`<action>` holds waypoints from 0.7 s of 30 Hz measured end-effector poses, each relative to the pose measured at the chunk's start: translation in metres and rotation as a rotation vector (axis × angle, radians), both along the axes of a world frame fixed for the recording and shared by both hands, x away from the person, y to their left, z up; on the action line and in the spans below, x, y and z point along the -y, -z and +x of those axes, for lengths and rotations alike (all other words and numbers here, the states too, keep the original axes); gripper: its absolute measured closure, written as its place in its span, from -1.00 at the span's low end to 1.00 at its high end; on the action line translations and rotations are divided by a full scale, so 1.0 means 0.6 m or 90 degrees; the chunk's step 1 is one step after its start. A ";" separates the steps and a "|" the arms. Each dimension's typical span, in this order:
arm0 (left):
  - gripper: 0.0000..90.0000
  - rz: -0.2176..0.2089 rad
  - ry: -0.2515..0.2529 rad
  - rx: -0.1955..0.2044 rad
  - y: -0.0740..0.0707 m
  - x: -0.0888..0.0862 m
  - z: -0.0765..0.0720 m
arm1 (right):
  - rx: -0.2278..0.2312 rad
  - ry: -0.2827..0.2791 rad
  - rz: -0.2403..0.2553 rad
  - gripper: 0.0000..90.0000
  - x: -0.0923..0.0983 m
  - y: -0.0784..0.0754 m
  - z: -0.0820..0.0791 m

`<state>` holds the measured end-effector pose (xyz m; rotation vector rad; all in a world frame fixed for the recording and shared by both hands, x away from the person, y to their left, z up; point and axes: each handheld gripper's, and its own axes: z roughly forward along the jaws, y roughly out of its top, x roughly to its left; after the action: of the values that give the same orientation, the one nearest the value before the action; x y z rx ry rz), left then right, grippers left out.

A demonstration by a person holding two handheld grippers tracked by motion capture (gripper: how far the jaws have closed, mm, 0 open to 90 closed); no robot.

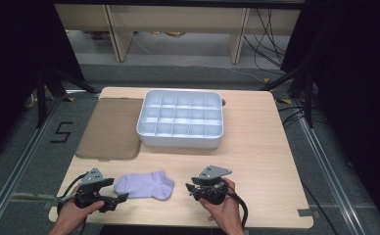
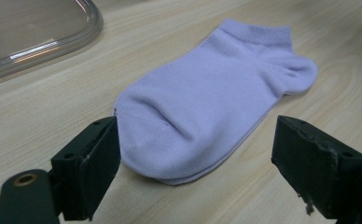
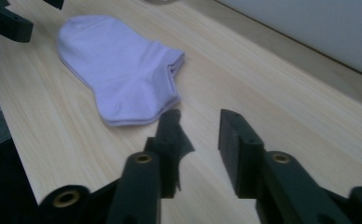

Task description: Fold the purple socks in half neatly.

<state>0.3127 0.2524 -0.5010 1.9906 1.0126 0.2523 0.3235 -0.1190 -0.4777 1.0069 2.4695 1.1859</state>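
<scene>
Wooden table [image 1: 256,147] before us, lilac ankle sock [image 1: 144,185] lying flat near edge, left gripper [image 1: 121,198] wide open astride its toe, right gripper [image 1: 190,188] narrowly parted, empty, we note white compartment tray [image 1: 180,140] far.

**Layout on the counter**

A sock [image 1: 145,185] is laid flat on the near part of the counter [image 1: 256,161], between the two claws. The left claw [image 1: 121,198] is placed just beside the sock's toe end, which is flanked by its jaws. The right claw [image 1: 189,188] is set near the cuff end, apart from it. A compartment tray [image 1: 180,119] is positioned behind the sock, toward the far edge. A flat lid [image 1: 110,128] is laid to the left of the tray, touching it.
</scene>
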 end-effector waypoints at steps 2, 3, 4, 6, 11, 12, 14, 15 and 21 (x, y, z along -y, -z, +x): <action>-0.67 -0.002 -0.001 0.001 0.000 -0.001 0.000 | 0.000 -0.012 -0.003 0.69 -0.011 0.000 0.001; -0.67 -0.005 -0.003 0.001 0.000 0.000 0.000 | 0.004 -0.024 -0.001 0.75 -0.015 0.000 0.003; -0.67 -0.002 -0.007 0.001 -0.001 -0.001 -0.001 | 0.013 -0.036 -0.002 0.80 -0.021 0.001 0.005; -0.67 0.004 -0.010 0.004 -0.001 -0.002 0.000 | 0.017 -0.039 -0.004 0.90 -0.035 -0.002 0.004; -0.67 -0.004 -0.011 0.003 0.000 -0.003 0.001 | 0.045 -0.068 0.001 1.00 -0.060 -0.004 0.008; -0.67 -0.004 -0.011 0.003 0.000 -0.003 0.001 | 0.039 -0.069 -0.002 1.00 -0.066 -0.003 0.009; -0.67 -0.001 -0.010 0.002 -0.001 -0.004 0.001 | 0.039 -0.074 -0.007 1.00 -0.074 0.001 0.012; -0.66 -0.002 -0.011 0.001 -0.001 -0.004 0.000 | 0.030 -0.079 -0.011 1.00 -0.079 0.003 0.015; -0.66 0.001 -0.010 0.000 -0.002 -0.005 0.001 | 0.030 -0.094 -0.021 1.00 -0.107 0.016 0.024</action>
<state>0.3133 0.2555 -0.4997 1.9845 1.0286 0.2604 0.3381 -0.0546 -0.4870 0.7912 2.5552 1.1915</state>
